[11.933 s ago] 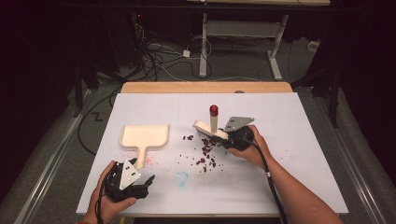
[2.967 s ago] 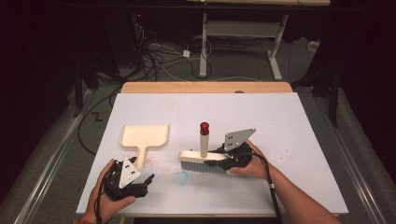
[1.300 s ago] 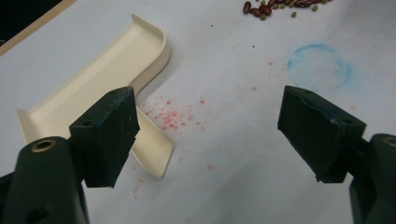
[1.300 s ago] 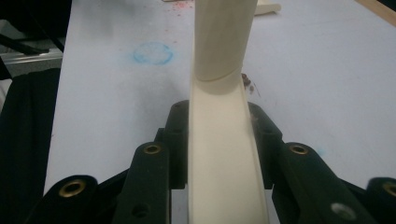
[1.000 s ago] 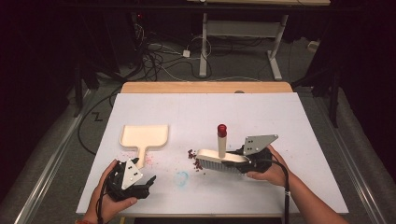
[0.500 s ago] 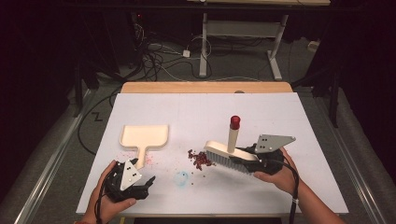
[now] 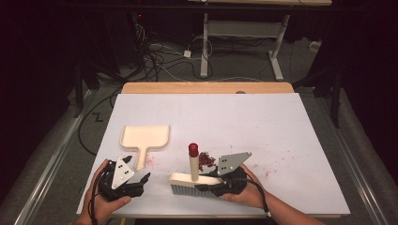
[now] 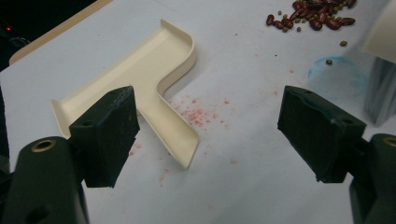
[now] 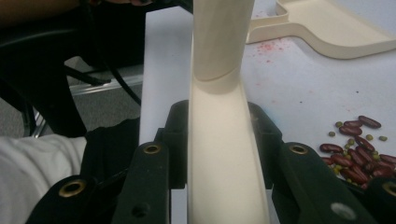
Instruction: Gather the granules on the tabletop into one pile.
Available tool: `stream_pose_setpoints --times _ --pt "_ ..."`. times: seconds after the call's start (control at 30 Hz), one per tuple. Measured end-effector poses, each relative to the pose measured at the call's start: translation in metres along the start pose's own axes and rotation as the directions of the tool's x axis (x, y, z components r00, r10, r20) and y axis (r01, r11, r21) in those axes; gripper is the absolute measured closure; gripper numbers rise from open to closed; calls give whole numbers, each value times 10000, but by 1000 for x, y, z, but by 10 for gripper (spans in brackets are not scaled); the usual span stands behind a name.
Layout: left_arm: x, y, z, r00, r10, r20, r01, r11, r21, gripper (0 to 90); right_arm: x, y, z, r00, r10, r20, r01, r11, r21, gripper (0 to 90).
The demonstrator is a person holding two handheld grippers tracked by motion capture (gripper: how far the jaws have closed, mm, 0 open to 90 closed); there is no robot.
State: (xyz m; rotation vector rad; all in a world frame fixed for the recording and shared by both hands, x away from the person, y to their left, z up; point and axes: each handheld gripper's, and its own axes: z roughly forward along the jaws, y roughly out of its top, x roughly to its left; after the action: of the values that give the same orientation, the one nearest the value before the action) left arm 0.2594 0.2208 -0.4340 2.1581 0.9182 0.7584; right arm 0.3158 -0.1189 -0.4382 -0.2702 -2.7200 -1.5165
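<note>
A cream wooden brush (image 7: 193, 179) with an upright, red-capped handle (image 7: 193, 150) stands on its bristles near the table's front edge. My right gripper (image 7: 209, 186) is shut on the brush's back (image 9: 219, 154), one jaw on each side. A small heap of red beans (image 7: 205, 160) with a few green ones lies just behind the brush, also seen as beans (image 9: 357, 151) and beans (image 8: 317, 14). The cream dustpan (image 7: 144, 137) lies flat at the left, handle toward me. My left gripper (image 7: 142, 180) rests open on the table; the dustpan handle (image 8: 175, 133) lies just beyond its jaws, nothing between them.
The white table cover (image 7: 291, 140) carries faint red stains around the dustpan handle and a pale blue smear (image 8: 336, 77) near the brush. A bare wooden strip (image 7: 206, 87) runs along the far edge. Cables and desk legs stand on the floor beyond.
The right gripper has carried the brush left and toward the table's front edge, so it now stands in front of the bean heap. The left gripper has stayed put.
</note>
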Motion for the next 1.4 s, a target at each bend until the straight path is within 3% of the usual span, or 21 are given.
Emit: stream_pose_setpoints --times 0.23,0.4,0.47,0.57,0.8,1.0,1.17,1.3,1.4 --pt "-2 1 2 9999 95 60 -95 10000 4 196 -35 1 0 9981 77 611 -66 9998 -176 670" --pt "-3 1 4 9999 111 125 -112 9999 66 197 -57 6 -5 9947 -141 1018 154 9998 -117 670" --pt "-2 2 5 9995 291 88 -291 9996 34 197 -64 6 -6 9944 -32 1060 59 9997 -246 670" --pt "-3 1 6 9997 162 161 -164 9998 126 196 -71 5 -6 9943 66 1061 -32 9995 -324 670" --pt "-4 2 7 9993 340 158 -341 9994 76 196 -70 6 -6 9959 -17 906 53 9992 -386 670" --pt "-3 2 6 9992 374 145 -375 9992 128 197 -64 14 -29 9927 -93 1200 190 9966 -801 670" --pt "-4 2 4 9997 237 106 -238 9997 110 196 -60 19 -54 9832 -18 1826 213 9943 -1048 670" --pt "-3 2 4 9993 374 -5 -374 9993 30 197 -53 18 -79 9709 -100 2391 334 9950 -939 670" --pt "-4 1 3 9998 219 20 -219 9997 80 196 -48 12 -100 9610 -30 2766 272 9961 -837 670"
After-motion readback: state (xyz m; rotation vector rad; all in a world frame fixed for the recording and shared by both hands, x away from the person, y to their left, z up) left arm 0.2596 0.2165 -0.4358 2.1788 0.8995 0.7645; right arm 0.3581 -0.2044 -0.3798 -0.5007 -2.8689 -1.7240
